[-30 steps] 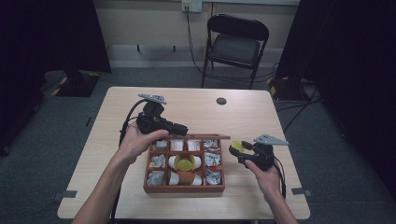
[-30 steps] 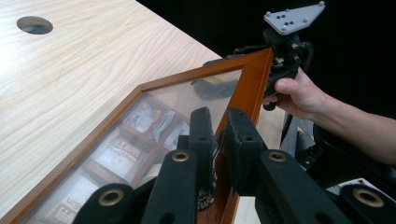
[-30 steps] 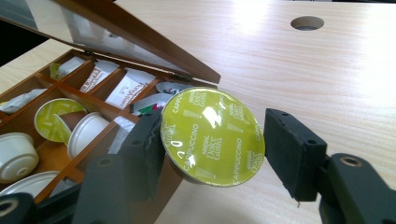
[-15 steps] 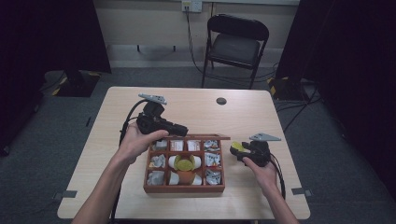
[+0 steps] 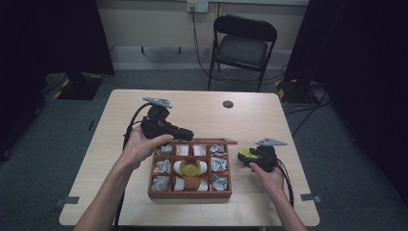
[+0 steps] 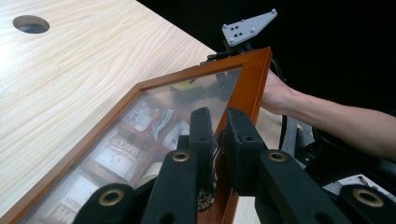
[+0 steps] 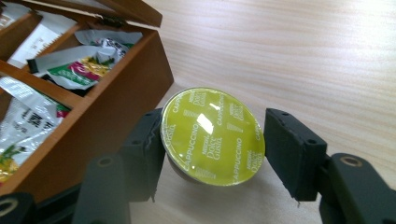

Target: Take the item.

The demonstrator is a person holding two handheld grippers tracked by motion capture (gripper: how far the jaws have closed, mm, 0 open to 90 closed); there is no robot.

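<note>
High view: a light wooden worktop [image 5: 202, 113] carries a reddish-brown wooden compartment box [image 5: 190, 194] filled with silver sachets and capsules. The left hand-held gripper [image 5: 188, 134] sits at the box's far left corner, at the edge of the raised glass-paned lid [image 5: 211, 141]. The right hand-held gripper [image 5: 242, 157] rests just beside the box's right wall, low over the worktop, with a round yellow-green foil-topped coffee capsule [image 5: 246, 153] at its tip. A black folding chair [image 5: 243, 45] stands beyond the worktop. Left gripper view: the left hand-held gripper [image 6: 218, 135] has its jaws pressed together on the lid's wooden frame [image 6: 247, 84]; sachets show through the pane. Right gripper view: the right hand-held gripper [image 7: 212, 140] pinches the capsule [image 7: 212, 136] by its rim, foil lid facing the camera, just beside the box's outer wall [image 7: 116, 105] and over bare worktop [image 7: 299, 51]; whether the capsule touches the surface cannot be told.
</note>
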